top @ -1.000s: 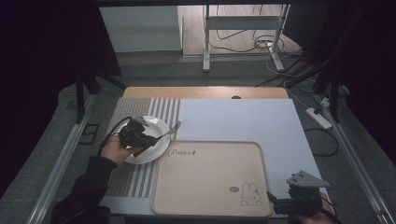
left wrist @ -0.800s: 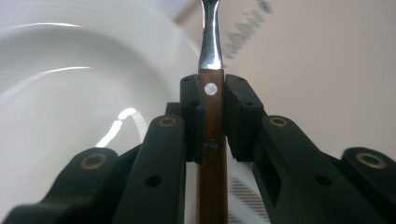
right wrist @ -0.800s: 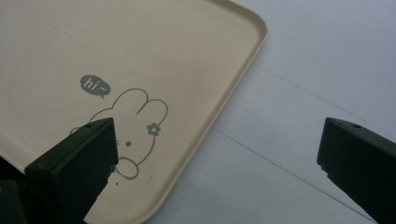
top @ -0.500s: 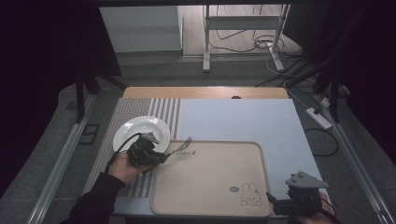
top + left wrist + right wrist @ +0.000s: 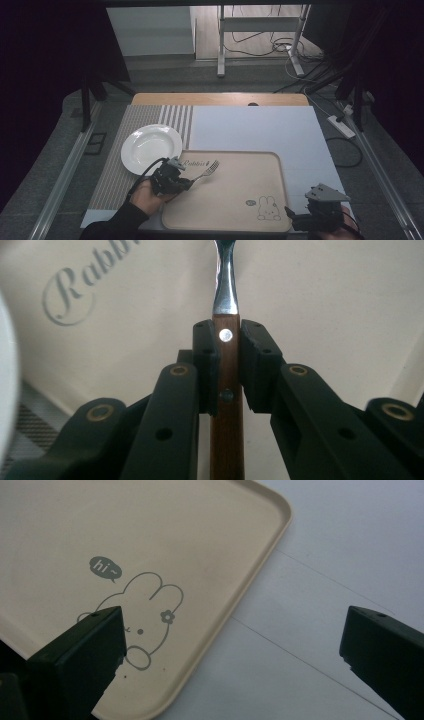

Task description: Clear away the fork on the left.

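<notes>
In the left gripper view we see our left claw [image 5: 228, 367] clenched on the wooden handle of a fork [image 5: 227, 405], its metal neck running to the top of the frame. In the high view that fork [image 5: 207, 169] sits left of centre, prongs over the beige tray [image 5: 235, 200], below and right of the white plate [image 5: 151, 147]. At lower right, our right claw [image 5: 232, 650] is spread wide over the tray's rabbit corner [image 5: 250, 555].
</notes>
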A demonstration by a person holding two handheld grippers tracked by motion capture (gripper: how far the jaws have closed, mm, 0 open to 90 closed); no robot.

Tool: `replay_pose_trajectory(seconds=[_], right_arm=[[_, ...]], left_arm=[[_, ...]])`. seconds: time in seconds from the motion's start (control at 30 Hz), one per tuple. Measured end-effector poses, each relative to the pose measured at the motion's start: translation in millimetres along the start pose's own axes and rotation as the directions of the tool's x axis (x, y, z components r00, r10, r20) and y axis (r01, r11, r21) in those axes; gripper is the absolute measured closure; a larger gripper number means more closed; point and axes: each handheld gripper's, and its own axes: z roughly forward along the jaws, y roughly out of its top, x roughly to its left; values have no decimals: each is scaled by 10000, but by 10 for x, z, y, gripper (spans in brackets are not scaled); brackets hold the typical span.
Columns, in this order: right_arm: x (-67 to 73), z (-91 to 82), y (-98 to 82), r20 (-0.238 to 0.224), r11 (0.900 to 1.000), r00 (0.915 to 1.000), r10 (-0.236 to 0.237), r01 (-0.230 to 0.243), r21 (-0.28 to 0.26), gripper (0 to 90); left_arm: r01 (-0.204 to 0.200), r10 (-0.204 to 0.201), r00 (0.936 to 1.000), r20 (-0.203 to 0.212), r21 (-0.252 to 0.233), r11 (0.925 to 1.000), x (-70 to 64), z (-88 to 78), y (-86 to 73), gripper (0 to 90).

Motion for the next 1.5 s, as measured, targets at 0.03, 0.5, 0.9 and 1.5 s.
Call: replay_pose_trajectory(seconds=[0.03, 0.5, 0.9, 1.5], right_arm=[[0, 1, 0, -3, 10000, 10000, -1, 1, 3, 0], [-3, 5, 2, -75, 10000, 10000, 5, -5, -24, 0], [6, 19, 12, -104, 9999, 9999, -98, 99, 89, 0], [9, 23, 15, -111, 9998, 9998, -165, 167, 142, 0]], left_arm=[[35, -36, 10000, 43, 30, 10000, -26, 18, -6, 780], [257, -266, 9992, 288, 314, 9992, -224, 187, -184, 755], [-1008, 1015, 9936, 487, -158, 9948, -359, 282, 194, 891], [-408, 411, 9991, -112, 274, 9988, -73, 360, 146, 890]])
